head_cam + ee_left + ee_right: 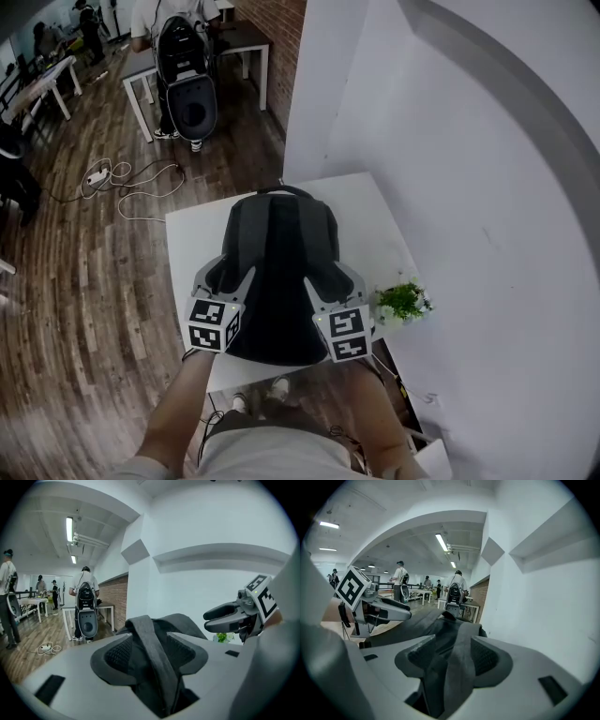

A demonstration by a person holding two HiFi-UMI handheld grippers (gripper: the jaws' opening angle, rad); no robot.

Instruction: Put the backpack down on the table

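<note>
A dark grey backpack (277, 272) lies on the small white table (187, 239), its top handle toward the far edge. My left gripper (223, 278) is at the pack's left shoulder strap and my right gripper (334, 284) at the right one. In the left gripper view the grey strap (151, 641) runs between the left gripper's (157, 654) pads, which stand apart from it, so it is open. In the right gripper view the other strap (458, 665) likewise lies loose between the spread pads of the right gripper (454, 657), also open.
A small potted plant (401, 302) stands at the table's right edge, against the white wall (469, 187). Cables (122, 178) lie on the wooden floor beyond the table. A person wearing a backpack (183, 80) stands at a far table.
</note>
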